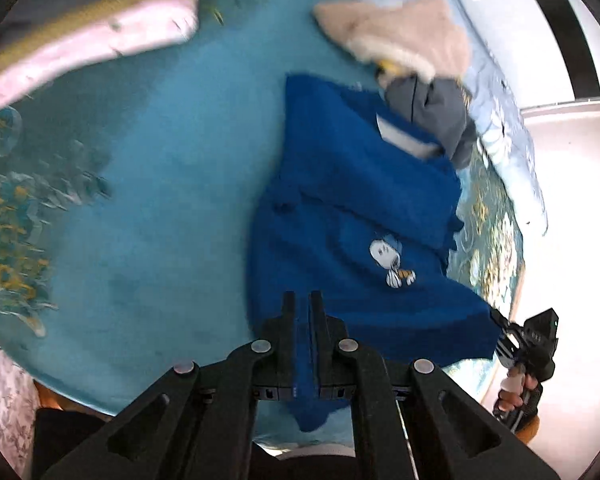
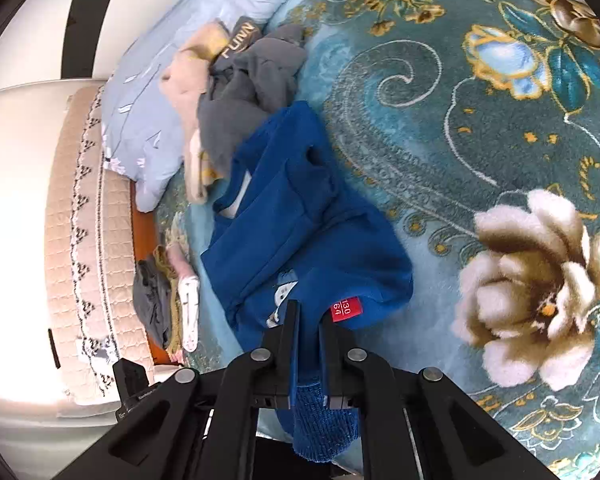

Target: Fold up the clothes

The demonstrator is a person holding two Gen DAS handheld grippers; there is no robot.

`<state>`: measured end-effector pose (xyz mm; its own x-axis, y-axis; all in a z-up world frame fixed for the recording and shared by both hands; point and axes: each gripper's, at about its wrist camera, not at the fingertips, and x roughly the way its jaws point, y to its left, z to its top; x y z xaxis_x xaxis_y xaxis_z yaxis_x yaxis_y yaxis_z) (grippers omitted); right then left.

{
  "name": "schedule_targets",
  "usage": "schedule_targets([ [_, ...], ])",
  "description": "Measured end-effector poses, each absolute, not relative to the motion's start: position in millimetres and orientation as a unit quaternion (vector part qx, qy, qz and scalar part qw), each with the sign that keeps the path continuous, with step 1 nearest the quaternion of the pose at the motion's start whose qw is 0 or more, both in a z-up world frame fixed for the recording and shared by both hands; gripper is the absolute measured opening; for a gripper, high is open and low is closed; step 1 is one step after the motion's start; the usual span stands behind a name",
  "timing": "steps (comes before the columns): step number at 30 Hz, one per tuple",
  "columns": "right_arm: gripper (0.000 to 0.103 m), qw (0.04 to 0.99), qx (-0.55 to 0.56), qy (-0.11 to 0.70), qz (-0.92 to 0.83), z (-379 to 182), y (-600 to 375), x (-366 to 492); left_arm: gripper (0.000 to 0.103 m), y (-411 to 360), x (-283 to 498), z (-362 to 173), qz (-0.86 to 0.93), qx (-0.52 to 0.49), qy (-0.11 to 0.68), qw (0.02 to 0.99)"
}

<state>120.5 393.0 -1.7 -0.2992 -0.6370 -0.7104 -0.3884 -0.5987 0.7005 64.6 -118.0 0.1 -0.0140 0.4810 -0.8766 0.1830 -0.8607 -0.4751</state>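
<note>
Blue garment (image 1: 352, 216) hem in both tools

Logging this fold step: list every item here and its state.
Blue sweater: partly folded, hem gripped at both ends.
Left gripper: shut on sweater.
Right gripper: shut on sweater.
Grey garment: crumpled, unfolded.
Beige garment: crumpled, unfolded.

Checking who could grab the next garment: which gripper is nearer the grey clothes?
Right, probably. The right gripper grips the blue sweater on the side where the grey clothes lie; the left gripper grips its far corner.
</note>
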Motion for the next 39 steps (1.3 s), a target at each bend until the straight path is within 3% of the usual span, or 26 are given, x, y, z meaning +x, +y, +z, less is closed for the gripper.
schedule_targets([
  [12, 0.009, 0.084, 0.598, -0.423, -0.676, -17, 398, 132, 0.007, -79, 68, -58, 0.624, -0.742, -0.235, 0.07],
  [14, 0.009, 0.086, 0.598, -0.422, -0.676, -16, 398, 133, 0.015, -79, 80, -68, 0.615, -0.75, -0.239, 0.056],
  [16, 0.009, 0.087, 0.598, -0.421, -0.676, -16, 398, 135, 0.029, -78, 89, -76, 0.607, -0.755, -0.245, 0.045],
  [18, 0.009, 0.09, 0.6, -0.418, -0.676, -16, 398, 136, 0.032, -73, 99, -84, 0.601, -0.759, -0.246, 0.038],
  [27, 0.009, 0.094, 0.616, -0.406, -0.668, -26, 401, 136, 0.035, -65, 146, -113, 0.578, -0.789, -0.208, 0.02],
  [34, 0.009, 0.092, 0.618, -0.409, -0.666, -31, 402, 141, 0.035, -58, 156, -122, 0.567, -0.789, -0.23, 0.052],
  [39, 0.009, 0.091, 0.618, -0.41, -0.664, -34, 402, 144, 0.033, -37, 158, -126, 0.556, -0.801, -0.205, 0.08],
])
